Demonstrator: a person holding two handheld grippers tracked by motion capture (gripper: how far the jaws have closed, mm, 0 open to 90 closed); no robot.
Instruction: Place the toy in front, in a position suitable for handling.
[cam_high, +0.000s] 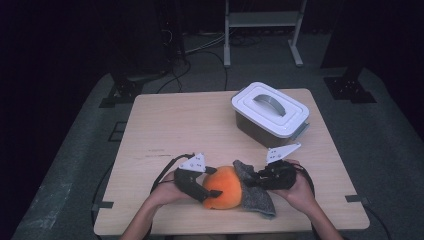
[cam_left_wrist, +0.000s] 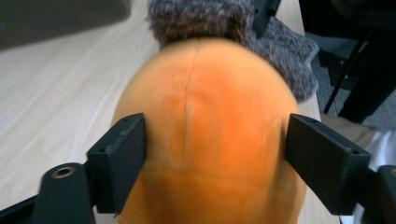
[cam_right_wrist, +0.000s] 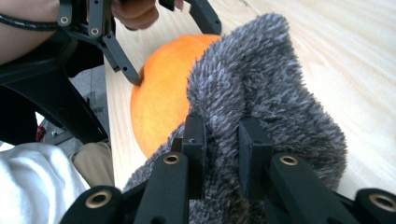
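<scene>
Left gripper (cam_left_wrist: 215, 154) straddles orange plush (cam_left_wrist: 205, 130); right gripper (cam_right_wrist: 223, 140) pinches grey fabric (cam_right_wrist: 261, 84).

On the table (cam_high: 165, 125), near its front edge, a plush ball (cam_high: 223, 187) lies with a fuzzy cloth (cam_high: 257, 192) touching its right side. The left gripper (cam_high: 210, 192) sits at the ball's left, the right gripper (cam_high: 250, 181) on the cloth. A lidded storage box (cam_high: 270, 114) stands behind them, toward the right rear.

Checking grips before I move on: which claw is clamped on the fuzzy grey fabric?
The right claw, shut on the grey fuzzy cover. The left claw straddles the orange plush.
</scene>
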